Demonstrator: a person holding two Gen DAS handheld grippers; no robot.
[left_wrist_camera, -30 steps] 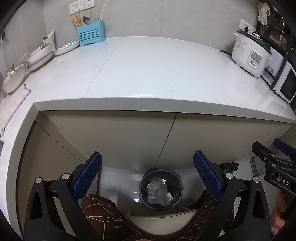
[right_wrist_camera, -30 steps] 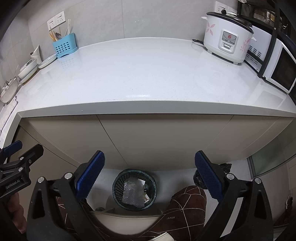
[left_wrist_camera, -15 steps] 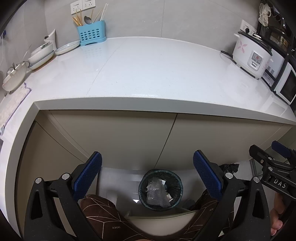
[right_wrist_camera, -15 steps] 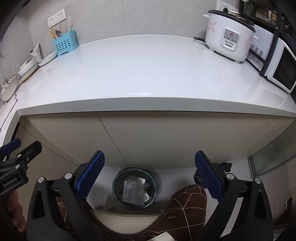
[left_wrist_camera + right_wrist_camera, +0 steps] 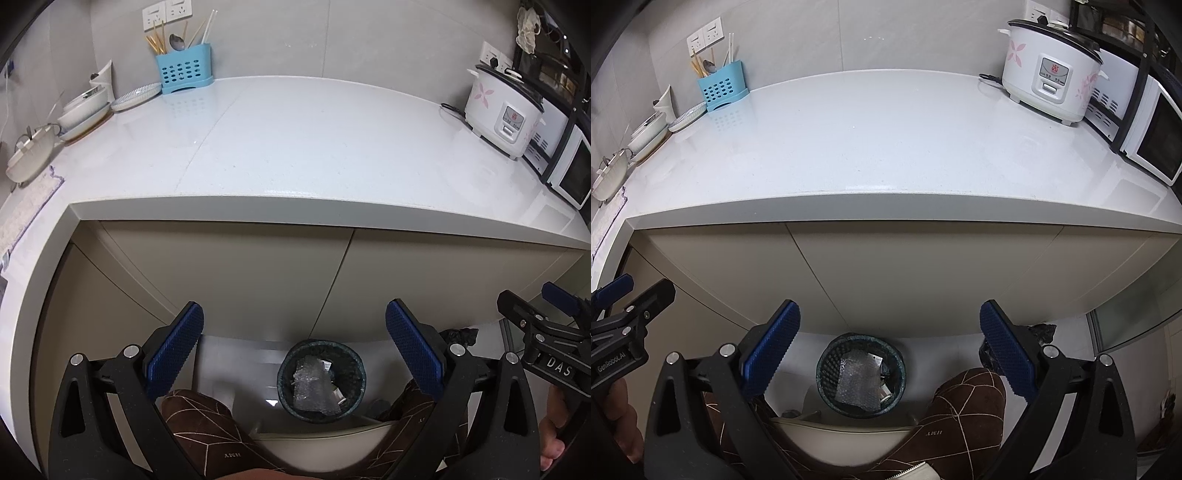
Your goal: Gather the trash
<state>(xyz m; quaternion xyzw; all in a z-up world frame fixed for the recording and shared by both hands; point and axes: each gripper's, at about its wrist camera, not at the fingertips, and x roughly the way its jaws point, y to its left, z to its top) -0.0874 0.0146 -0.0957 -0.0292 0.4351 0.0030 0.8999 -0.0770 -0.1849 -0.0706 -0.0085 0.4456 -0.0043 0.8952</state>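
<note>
My left gripper (image 5: pixel 293 349) and right gripper (image 5: pixel 888 349) are both spread wide with nothing between the pads, held in front of the counter's (image 5: pixel 314 147) front edge. Below, on the floor by the cabinet doors (image 5: pixel 905 269), the bin (image 5: pixel 321 378) holds bubble wrap (image 5: pixel 314 387) and small scraps. A cooker (image 5: pixel 1049 85) stands at the counter's far right corner, a blue caddy (image 5: pixel 183 72) at the far left.
</note>
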